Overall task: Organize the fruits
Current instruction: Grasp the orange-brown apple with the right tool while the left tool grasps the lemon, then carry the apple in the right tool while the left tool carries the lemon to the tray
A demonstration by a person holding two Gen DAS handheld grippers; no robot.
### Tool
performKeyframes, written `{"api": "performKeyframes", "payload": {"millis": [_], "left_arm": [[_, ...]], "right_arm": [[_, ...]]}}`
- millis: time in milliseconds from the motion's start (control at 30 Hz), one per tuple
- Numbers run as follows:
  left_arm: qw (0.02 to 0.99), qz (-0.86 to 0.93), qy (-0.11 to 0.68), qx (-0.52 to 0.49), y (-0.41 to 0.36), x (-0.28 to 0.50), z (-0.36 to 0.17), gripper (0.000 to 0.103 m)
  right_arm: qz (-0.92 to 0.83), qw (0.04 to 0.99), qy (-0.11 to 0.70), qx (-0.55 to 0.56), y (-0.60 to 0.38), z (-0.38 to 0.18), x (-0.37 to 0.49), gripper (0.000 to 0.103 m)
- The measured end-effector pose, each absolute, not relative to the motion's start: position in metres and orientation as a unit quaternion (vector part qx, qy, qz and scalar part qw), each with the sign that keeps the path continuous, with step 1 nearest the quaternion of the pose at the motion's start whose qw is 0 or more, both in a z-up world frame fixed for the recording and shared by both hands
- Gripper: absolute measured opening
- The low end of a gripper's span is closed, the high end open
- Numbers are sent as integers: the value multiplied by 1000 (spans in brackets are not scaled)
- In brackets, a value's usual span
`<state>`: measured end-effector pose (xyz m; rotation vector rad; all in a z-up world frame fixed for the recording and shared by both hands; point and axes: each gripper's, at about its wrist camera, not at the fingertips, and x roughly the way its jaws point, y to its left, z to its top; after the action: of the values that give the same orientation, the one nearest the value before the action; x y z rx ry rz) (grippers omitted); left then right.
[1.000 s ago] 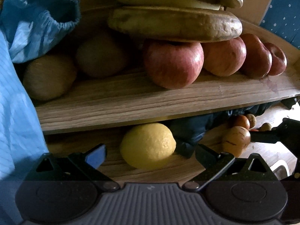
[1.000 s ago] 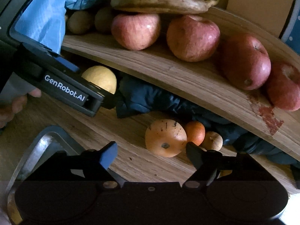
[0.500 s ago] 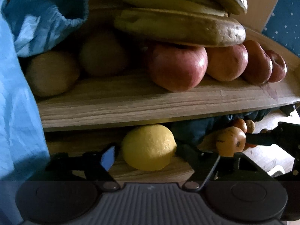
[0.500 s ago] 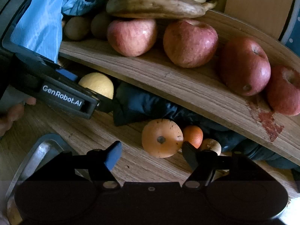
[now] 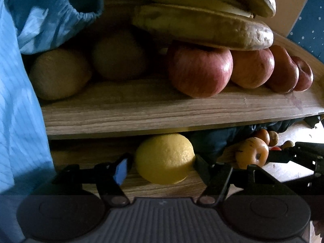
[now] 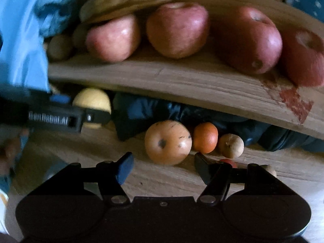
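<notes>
Under the low shelf (image 5: 162, 109) of apples (image 5: 199, 70) and bananas (image 5: 202, 26), the left gripper (image 5: 160, 167) brackets the lemon (image 5: 165, 158), grip unclear; the right gripper (image 6: 162, 167) gapes before an orange (image 6: 167, 141), dark cloth (image 6: 141, 111) behind.

A home — wooden shelf (image 5: 182, 109) stacked with apples (image 5: 199, 70), bananas (image 5: 202, 26).

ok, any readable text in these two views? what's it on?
"GenRobot.AI": white lettering on the side of the left hand-held gripper, right wrist view; motion-blurred, so only partly legible.
Left wrist view: no text visible.
Apples, lemon and shelf: no labels or stickers visible.
</notes>
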<state>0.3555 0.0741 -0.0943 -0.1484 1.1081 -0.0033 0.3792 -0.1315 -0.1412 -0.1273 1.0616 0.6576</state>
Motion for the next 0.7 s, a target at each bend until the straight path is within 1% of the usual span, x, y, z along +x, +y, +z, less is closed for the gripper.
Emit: {"api": "performKeyframes", "payload": {"millis": [167,233,267,333,367,700], "left_arm": [[848,3,526,-74,74,358,-97,72],[848,3,525,-72,73,358,-99,72],[848,4,525,-71,72,358,-99,72],[849,4,524,-69,72,356,-99,72],[849,4,524,-67,72,356,-99,72],[849,3,523,-79,70,344,-102,71]], "right_arm": [[296,812,502,-23,-132,-141,385,68],[291,815,500,-20,-131,-141,385,62],[288,817,499,-20,-131,-141,384,61],[283,821,496,-20,-130,-140,383,52],[280,822,495,-22,-130,-138,383,50],[289,825,486,-12,-135,-142,374,49]]}}
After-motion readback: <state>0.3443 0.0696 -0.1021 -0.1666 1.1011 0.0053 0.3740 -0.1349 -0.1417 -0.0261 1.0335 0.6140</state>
